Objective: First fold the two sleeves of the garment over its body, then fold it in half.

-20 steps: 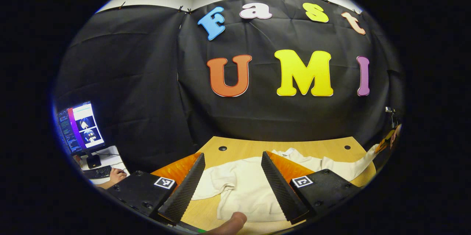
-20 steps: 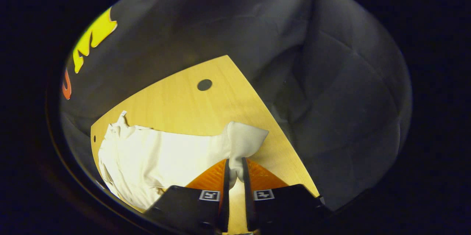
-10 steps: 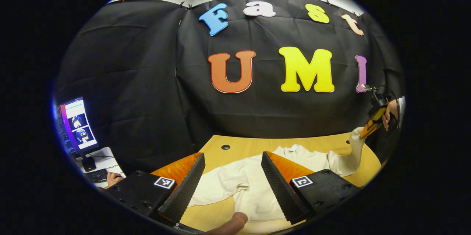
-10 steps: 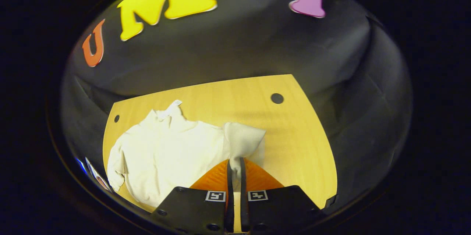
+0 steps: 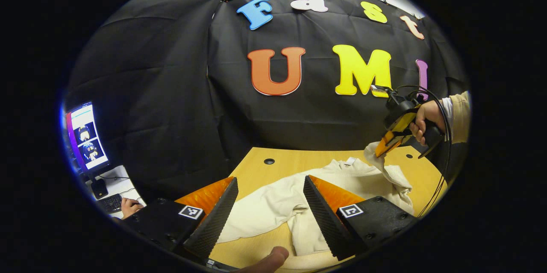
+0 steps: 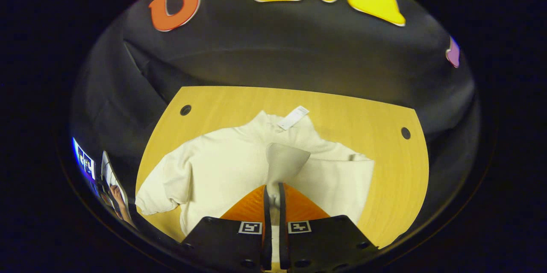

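A cream long-sleeved garment (image 6: 222, 170) lies on the wooden table (image 6: 376, 136), collar tag toward the far edge. My right gripper (image 6: 272, 189) is shut on the cuff of one sleeve (image 6: 284, 162) and holds it lifted above the garment's body. In the left gripper view that same gripper (image 5: 380, 150) hangs at the right in a hand, the sleeve (image 5: 391, 174) trailing down from it onto the garment (image 5: 342, 174). My left gripper (image 5: 269, 196) stands open above the near table edge, with the other sleeve (image 5: 256, 213) lying flat between and beyond its fingers.
A monitor (image 5: 83, 136) and keyboard (image 5: 112, 202) with a person's hand on it sit on a side desk at the far left. Black cloth walls close in the table on all far sides. A fingertip (image 5: 269, 260) shows at the bottom edge.
My right gripper has lifted the sleeve off the table's right side and carried it up and inward over the garment's body. The left gripper has stayed open and nearly still.
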The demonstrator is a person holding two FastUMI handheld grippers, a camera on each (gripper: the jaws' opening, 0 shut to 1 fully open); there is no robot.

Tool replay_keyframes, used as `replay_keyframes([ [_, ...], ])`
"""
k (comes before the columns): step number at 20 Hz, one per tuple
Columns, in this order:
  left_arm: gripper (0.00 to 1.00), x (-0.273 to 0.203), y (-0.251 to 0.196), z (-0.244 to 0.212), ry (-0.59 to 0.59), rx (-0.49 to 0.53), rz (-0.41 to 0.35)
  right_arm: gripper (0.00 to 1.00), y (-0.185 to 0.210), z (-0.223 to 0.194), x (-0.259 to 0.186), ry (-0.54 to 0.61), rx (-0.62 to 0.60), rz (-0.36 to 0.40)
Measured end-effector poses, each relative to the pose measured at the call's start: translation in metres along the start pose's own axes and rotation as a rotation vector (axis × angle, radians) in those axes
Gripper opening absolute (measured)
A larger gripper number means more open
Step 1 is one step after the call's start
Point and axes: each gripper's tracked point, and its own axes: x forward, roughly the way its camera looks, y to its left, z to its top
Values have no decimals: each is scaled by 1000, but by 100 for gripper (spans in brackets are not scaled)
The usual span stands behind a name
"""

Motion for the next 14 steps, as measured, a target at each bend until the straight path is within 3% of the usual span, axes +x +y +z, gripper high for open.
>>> replay_keyframes([
  [5,100,3,24,-18,21,-10,21,7,106,-7,47,40,-32,121],
  [14,99,-1,65,-47,53,67,124,9,166,-44,117,113,-193,92],
])
